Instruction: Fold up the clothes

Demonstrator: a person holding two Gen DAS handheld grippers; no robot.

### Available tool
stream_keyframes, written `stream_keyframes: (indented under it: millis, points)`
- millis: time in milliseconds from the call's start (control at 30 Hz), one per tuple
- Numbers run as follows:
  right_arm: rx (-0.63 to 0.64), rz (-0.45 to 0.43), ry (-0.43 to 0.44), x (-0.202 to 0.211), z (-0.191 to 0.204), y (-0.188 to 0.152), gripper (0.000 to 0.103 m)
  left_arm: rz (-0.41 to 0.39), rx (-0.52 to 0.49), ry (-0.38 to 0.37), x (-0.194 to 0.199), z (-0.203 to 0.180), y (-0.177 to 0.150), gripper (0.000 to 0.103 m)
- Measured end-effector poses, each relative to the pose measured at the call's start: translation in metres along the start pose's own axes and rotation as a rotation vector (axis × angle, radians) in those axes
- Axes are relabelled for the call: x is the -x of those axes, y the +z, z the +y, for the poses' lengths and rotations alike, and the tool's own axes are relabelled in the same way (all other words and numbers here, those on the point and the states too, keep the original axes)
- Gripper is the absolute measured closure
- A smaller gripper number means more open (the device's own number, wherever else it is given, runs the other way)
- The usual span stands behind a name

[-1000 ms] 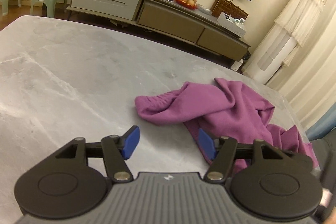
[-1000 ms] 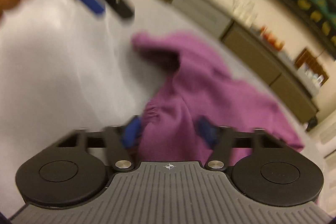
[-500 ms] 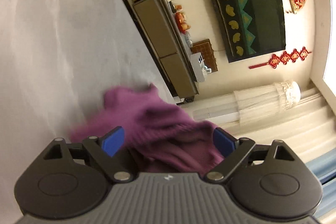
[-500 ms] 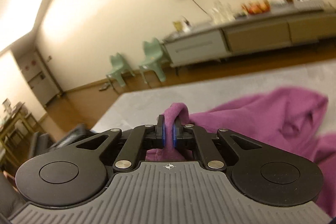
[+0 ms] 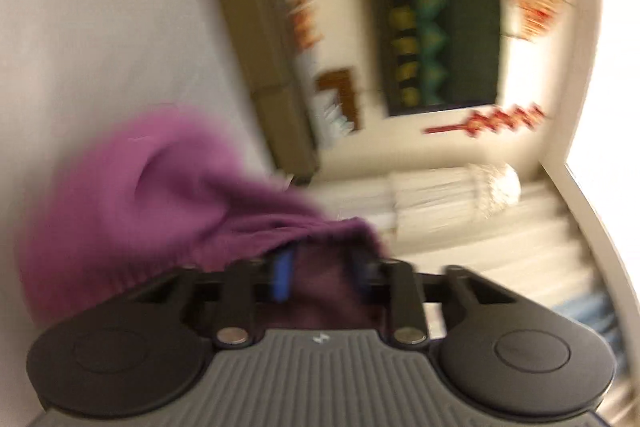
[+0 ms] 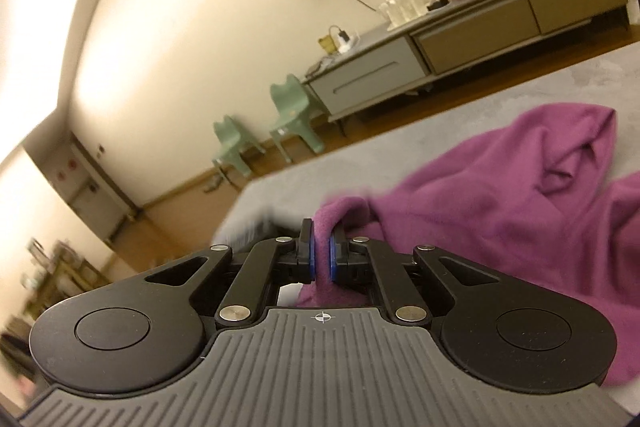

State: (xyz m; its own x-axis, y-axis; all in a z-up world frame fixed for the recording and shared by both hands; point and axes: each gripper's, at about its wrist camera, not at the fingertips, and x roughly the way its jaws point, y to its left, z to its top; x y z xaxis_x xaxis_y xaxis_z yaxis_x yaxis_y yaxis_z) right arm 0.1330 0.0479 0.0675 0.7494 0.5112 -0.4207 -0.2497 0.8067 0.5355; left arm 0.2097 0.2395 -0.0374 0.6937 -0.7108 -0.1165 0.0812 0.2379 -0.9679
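My right gripper [image 6: 322,259] has its jaws pinched narrow on a raised fold of the purple garment [image 6: 500,211]; the cloth runs up between the blue pads and spills out beyond them. From that pinch the garment trails away to the right and forward, its bulk lying rumpled on the grey worktop [image 6: 560,87], with a peaked fold standing up toward the far right edge.

My left gripper [image 5: 320,277] is closing, and in that blurred view the same garment [image 5: 152,195] fills the gap between the jaws; the left blue pad shows clearly, the right one is half buried in cloth. I cannot tell whether the pads already press on it, so I count that grip as unfinished. From those jaws the cloth bunches out to the left as a thick rounded mass over the pale worktop [image 5: 80,27].

What the coming move turns on, I judge, is the span of cloth between my two pinch points: each hand sits at an edge of the garment, with the heap hanging between and beyond them. Neither hand is nearer; both are at the cloth. Once the left grip is sure, drawing the two apart along that edge should spread it flat on the worktop for a first fold.
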Motion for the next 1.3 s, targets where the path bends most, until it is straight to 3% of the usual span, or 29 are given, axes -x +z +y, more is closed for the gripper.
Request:
stream_keyframes:
  millis: [100, 133, 167, 233, 267, 300, 367, 467, 500, 600, 667, 767, 833, 867, 900, 933, 967, 1000, 1067, 1167, 1300]
  points:
    - [0.101, 0.06, 0.004, -0.001, 0.017, -0.03, 0.101, -0.091, -0.175, -0.064, 0.027, -0.037, 0.02, 0.09]
    - [0.155, 0.101, 0.008, -0.008, 0.023, -0.041, 0.101, -0.122, -0.233, -0.085, 0.037, -0.049, 0.027, 0.085]
    - [0.215, 0.157, 0.014, -0.017, 0.027, -0.053, 0.099, -0.16, -0.288, 0.0, 0.047, -0.053, 0.029, 0.079]
    - [0.301, 0.229, -0.005, -0.028, 0.025, -0.065, 0.089, -0.17, -0.273, 0.23, 0.06, -0.033, 0.034, 0.078]
    - [0.326, 0.231, -0.021, -0.028, 0.02, -0.065, 0.083, -0.146, -0.228, 0.284, 0.065, -0.017, 0.035, 0.078]
    - [0.322, 0.201, -0.037, -0.023, 0.01, -0.057, 0.07, -0.122, -0.182, 0.337, 0.07, -0.001, 0.036, 0.074]
    - [0.271, 0.119, -0.08, -0.01, -0.014, -0.032, 0.053, -0.081, -0.172, 0.37, 0.077, 0.011, 0.036, 0.065]
    - [0.144, -0.014, -0.25, 0.005, -0.067, 0.024, 0.05, -0.044, -0.227, 0.407, 0.071, 0.012, 0.035, 0.035]
    - [0.113, -0.034, -0.319, 0.004, -0.086, 0.04, 0.044, -0.033, -0.235, 0.416, 0.064, 0.012, 0.035, 0.027]
    - [0.069, -0.015, -0.508, -0.016, -0.142, 0.08, 0.026, 0.006, -0.246, 0.451, 0.042, 0.011, 0.034, 0.008]
    - [0.084, 0.092, -0.576, -0.047, -0.178, 0.094, 0.023, 0.038, -0.279, 0.488, 0.023, 0.012, 0.03, 0.007]
    - [0.069, 0.177, -0.605, -0.082, -0.217, 0.097, 0.023, 0.057, -0.355, 0.578, -0.005, 0.014, 0.017, 0.007]
    - [0.051, 0.213, -0.607, -0.102, -0.237, 0.096, 0.029, 0.056, -0.376, 0.604, -0.015, 0.016, 0.013, 0.012]
    - [0.039, 0.217, -0.594, -0.109, -0.242, 0.095, 0.038, 0.069, -0.387, 0.607, -0.019, 0.017, 0.012, 0.026]
    - [0.048, 0.206, -0.576, -0.116, -0.245, 0.094, 0.047, 0.082, -0.397, 0.609, -0.023, 0.017, 0.011, 0.05]
    - [0.069, 0.196, -0.551, -0.123, -0.246, 0.095, 0.062, 0.103, -0.401, 0.61, -0.026, 0.016, 0.012, 0.063]
    - [0.082, 0.201, -0.528, -0.128, -0.245, 0.095, 0.093, 0.117, -0.405, 0.616, -0.028, 0.018, 0.012, 0.083]
    - [0.094, 0.205, -0.51, -0.133, -0.243, 0.095, 0.1, 0.132, -0.409, 0.621, -0.03, 0.019, 0.012, 0.09]
    - [0.181, 0.176, -0.506, -0.133, -0.23, 0.099, 0.101, 0.107, -0.427, 0.628, -0.025, 0.014, 0.015, 0.097]
    - [0.567, -0.01, -0.627, -0.102, -0.172, 0.115, 0.102, 0.032, -0.438, 0.607, -0.005, -0.008, 0.022, 0.1]
    - [1.268, -0.291, -0.931, -0.053, -0.095, 0.093, 0.102, -0.007, -0.446, 0.586, 0.02, -0.037, 0.016, 0.1]
